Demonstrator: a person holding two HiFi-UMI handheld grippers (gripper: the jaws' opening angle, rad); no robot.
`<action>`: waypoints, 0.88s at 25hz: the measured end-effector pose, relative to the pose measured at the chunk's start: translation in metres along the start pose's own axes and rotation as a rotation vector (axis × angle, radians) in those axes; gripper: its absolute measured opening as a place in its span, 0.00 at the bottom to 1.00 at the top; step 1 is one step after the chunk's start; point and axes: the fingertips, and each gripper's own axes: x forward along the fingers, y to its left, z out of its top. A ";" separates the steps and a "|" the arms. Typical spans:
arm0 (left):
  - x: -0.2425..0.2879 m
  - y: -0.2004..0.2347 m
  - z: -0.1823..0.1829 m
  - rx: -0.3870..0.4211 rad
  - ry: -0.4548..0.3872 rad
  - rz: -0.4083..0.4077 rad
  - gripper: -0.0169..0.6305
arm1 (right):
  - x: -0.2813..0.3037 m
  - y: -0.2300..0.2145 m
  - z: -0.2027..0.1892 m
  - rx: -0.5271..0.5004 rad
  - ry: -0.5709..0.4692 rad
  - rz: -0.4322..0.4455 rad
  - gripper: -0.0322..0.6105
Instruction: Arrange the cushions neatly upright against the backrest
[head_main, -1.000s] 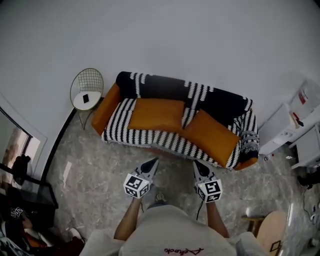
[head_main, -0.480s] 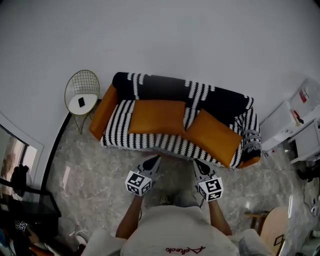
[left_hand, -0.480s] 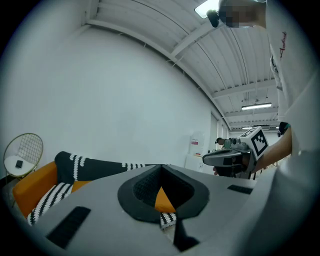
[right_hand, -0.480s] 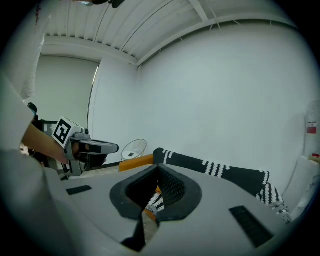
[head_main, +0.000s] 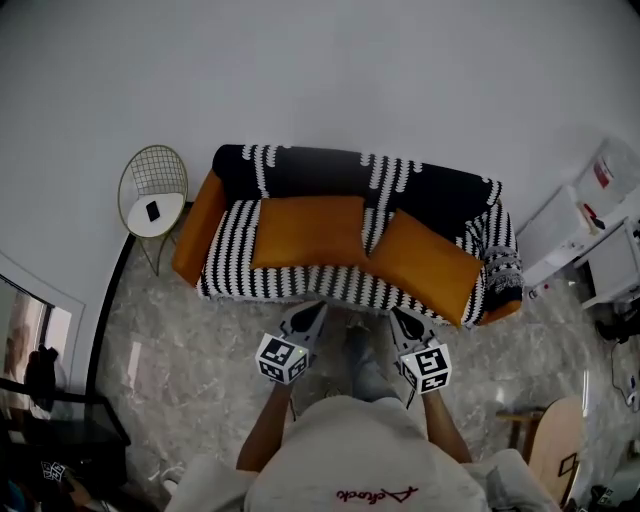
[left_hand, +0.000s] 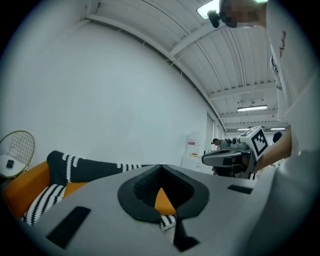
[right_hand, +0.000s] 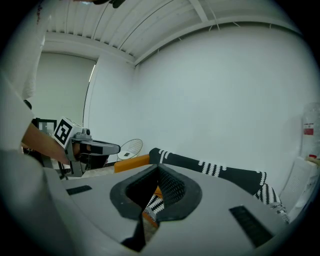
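Two cushions lie down on the sofa, not up against the backrest. The left gripper and right gripper are closed tight and hold nothing, because they have not reached the cushions yet.

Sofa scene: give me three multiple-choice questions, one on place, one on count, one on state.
1. Where is the round side table relative to the sofa in the head view?
A. off its left end
B. off its right end
C. in front of it
2. How many orange cushions are on the sofa?
A. one
B. two
C. four
3. How are the left tongs?
A. open wide
B. shut on a cushion
C. shut, holding nothing
Answers: 1 A, it stands past the sofa's left end; 2 B, two lie on the sofa; 3 C, its jaws meet with nothing between.
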 end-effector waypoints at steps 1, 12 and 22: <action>0.003 0.003 0.000 0.001 0.002 -0.002 0.07 | 0.004 -0.001 -0.001 0.001 0.000 -0.001 0.09; 0.048 0.051 0.001 0.000 0.017 0.013 0.07 | 0.066 -0.030 -0.004 0.040 -0.009 0.026 0.09; 0.139 0.111 0.022 0.013 0.054 -0.015 0.07 | 0.149 -0.104 0.015 0.079 -0.040 0.012 0.09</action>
